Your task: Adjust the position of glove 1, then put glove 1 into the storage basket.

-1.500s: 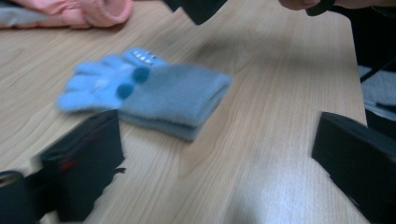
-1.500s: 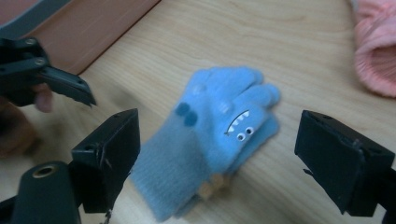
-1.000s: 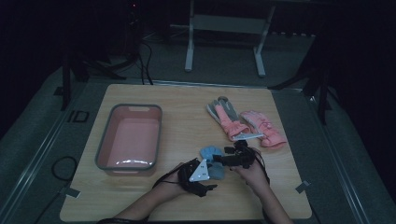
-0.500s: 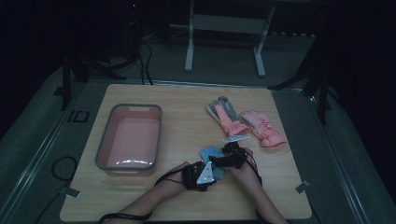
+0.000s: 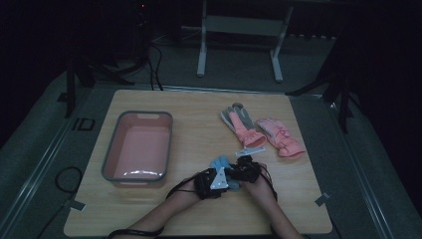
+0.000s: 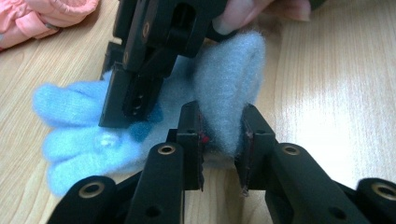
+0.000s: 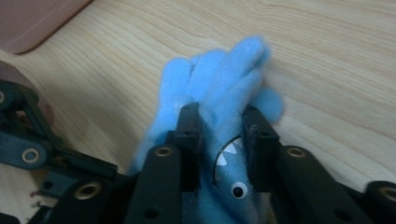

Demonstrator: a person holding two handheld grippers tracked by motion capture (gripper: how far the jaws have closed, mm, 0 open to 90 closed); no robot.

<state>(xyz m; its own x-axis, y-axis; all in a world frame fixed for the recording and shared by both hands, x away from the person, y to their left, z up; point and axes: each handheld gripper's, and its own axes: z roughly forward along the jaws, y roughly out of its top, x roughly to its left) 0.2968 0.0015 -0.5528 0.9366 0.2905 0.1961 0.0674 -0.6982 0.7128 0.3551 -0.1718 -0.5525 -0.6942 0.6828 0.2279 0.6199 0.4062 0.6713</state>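
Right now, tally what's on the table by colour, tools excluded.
Blue gloves: 1, the blue glove pinched by both the left tool and the right tool
Pink gloves: 2, the grey-fingered pink glove and the plain pink glove
Pink tubs: 1, the pink tub
Total: 4

The tub (image 5: 138, 148) lies on the table (image 5: 199, 112) toward its left side; two gloves (image 5: 244, 127) (image 5: 279, 136) lie side by side on its right half, farther back; a third glove (image 5: 220, 164) lies near the front edge, right of the tub and before the pair, between the left gripper (image 5: 222, 182) and right gripper (image 5: 237, 172), which sit close together over it.
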